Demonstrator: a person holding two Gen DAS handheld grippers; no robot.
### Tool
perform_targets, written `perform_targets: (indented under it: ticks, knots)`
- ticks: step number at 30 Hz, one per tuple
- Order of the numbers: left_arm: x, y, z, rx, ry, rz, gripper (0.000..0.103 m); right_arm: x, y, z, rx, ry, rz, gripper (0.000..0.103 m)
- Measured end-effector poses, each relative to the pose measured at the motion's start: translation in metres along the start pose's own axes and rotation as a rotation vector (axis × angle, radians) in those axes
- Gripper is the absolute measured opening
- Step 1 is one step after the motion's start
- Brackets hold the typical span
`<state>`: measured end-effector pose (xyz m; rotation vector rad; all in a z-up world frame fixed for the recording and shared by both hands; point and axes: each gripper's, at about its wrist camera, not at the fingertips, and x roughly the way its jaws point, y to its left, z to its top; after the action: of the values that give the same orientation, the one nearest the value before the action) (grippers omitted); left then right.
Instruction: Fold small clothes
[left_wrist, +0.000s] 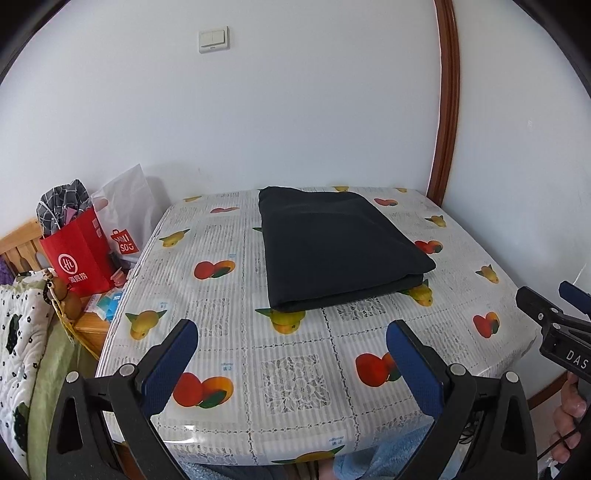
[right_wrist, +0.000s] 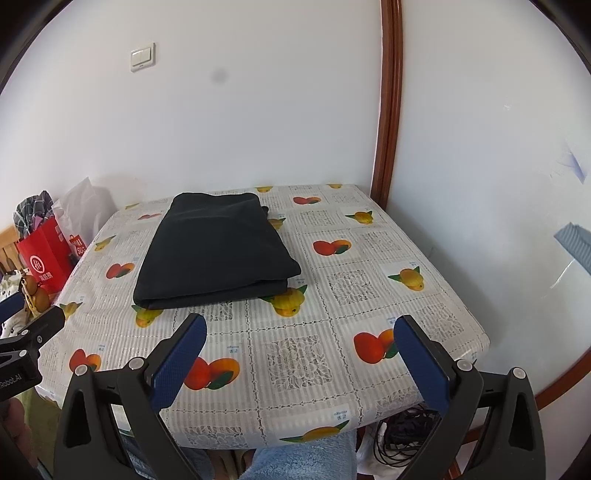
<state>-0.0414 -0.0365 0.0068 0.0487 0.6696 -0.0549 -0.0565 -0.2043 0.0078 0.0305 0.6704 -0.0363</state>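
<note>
While both grippers hang back above the near edge of the table, the dark, nearly black folded cloth garment (left_wrist: 341, 247) lies flat in a neat rectangular stack on the far half of the square table covered with a white lace-patterned plastic cloth printed with red and yellow fruit (left_wrist: 295, 373). In the left wrist view the garment sits at about twelve o'clock from the left gripper (left_wrist: 291, 354), well apart from its blue-padded fingers, whose jaws stand wide apart with nothing between them. In the right wrist view the garment (right_wrist: 218, 247) lies toward eleven o'clock from the right gripper (right_wrist: 300, 350), also well apart, and that gripper's jaws are likewise spread wide and empty. The right gripper's black body enters the left view at three o'clock. Beside the table, at nine o'clock in the left view, a red paper shopping bag with a white round logo (left_wrist: 79, 258) stands upright.
</note>
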Motion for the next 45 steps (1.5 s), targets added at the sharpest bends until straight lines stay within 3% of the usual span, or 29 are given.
perform_targets:
  ticks: [45]
  knots:
    - [0.0,0.014,-0.002,-0.02,0.008,0.022,0.103,-0.001,0.007,-0.002,-0.012,-0.005,0.004,0.1]
